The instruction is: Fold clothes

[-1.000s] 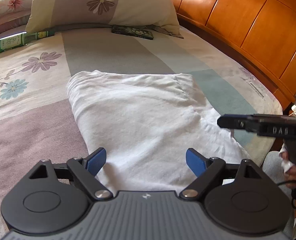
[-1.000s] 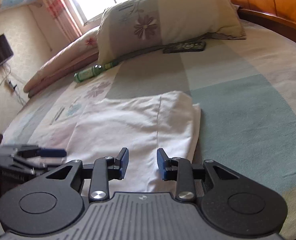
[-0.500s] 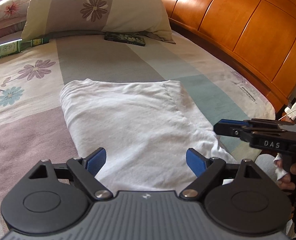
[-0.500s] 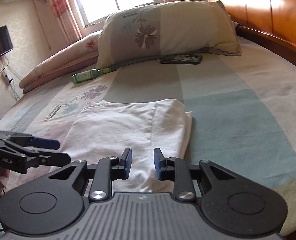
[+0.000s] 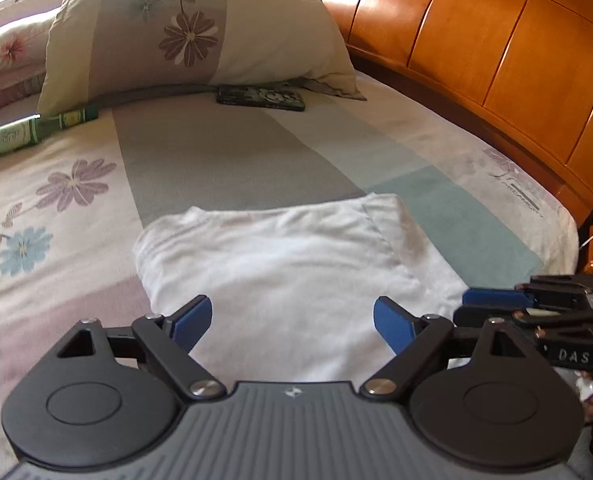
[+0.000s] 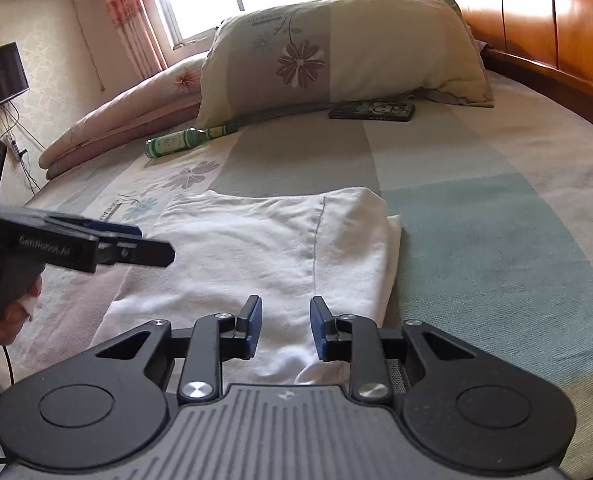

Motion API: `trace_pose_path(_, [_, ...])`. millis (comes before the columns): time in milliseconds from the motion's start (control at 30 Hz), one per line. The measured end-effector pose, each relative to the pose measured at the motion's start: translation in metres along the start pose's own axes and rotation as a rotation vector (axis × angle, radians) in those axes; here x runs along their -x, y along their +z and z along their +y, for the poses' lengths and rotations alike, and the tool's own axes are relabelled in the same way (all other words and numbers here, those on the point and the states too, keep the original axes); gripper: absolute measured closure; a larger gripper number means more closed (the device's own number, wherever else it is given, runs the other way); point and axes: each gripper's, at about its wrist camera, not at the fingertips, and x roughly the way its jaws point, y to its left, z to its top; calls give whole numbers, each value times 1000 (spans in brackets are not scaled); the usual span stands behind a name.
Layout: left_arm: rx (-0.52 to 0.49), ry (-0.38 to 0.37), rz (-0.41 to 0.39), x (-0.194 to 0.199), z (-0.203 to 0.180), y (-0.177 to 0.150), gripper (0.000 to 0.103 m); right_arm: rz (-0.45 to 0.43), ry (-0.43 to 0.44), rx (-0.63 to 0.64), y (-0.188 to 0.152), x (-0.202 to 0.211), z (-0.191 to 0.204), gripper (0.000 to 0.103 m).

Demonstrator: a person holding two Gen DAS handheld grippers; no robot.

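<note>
On the bed (image 5: 200, 152), patchwork floral cover:

1. White garment (image 5: 296, 268), folded into a rough rectangle, lying flat near the foot edge of the bed, roughly mid-width. One layer shows a seam along its right side in the right wrist view (image 6: 256, 248).
2. Left gripper (image 5: 292, 324), blue pads, jaws spread wide, nothing between them; it hangs above the near end of the garment without visibly touching it. Seen side-on in the right wrist view (image 6: 152, 246), held by a hand (image 6: 12, 300) off the foot edge.
3. Right gripper (image 6: 285, 326), blue pads, jaws narrowed with a clear gap left between them; garment cloth shows behind the gap, and no pinch on it can be seen. Seen side-on in the left wrist view (image 5: 496, 300).
4. Pillow (image 5: 192, 32), floral, at the far edge of the bed, beside the wooden headboard (image 5: 496, 64).
5. Green bottle (image 5: 28, 136), lying on its side near the pillow's left corner.
6. Dark patterned flat case (image 5: 260, 98), lying just in front of the pillow.
7. Folded quilt (image 6: 128, 120), stacked left of the pillow.
</note>
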Motion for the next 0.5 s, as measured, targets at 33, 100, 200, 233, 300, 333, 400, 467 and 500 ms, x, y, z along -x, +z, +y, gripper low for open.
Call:
trace_pose_path(33, [16,6,2,-10,6,3,15,19,-9,-11,-2,-4,-2,72])
trace_pose_path(100, [48,26,13,-26,15,5,17,39,-8,-30,-10,-8,-6,73])
trace_pose_path(200, [60,53,12,-36,21,9,17,13,18,-47,-18,-1,-10,73])
trace_pose_path(233, [46,55,0,-33,19,13,16,11,26,-50,-19,-1,-11,73])
trace_pose_path(300, [21,60,-19,-30,17,19,15,11,36,-62,-19,-2,-13,73])
trace_pose_path(333, [19,61,-12,-34,19,21,15,11,40,-68,-19,-3,-14,73])
trace_pose_path(400, [38,66,16,-44,24,22,15,10,43,-74,-20,-2,-14,73])
trace_pose_path(467, [72,74,46,-52,30,22,16,8,44,-74,-21,2,-12,73])
trace_pose_path(500, [82,82,33,-47,29,22,16,3,44,-78,-20,5,-12,73])
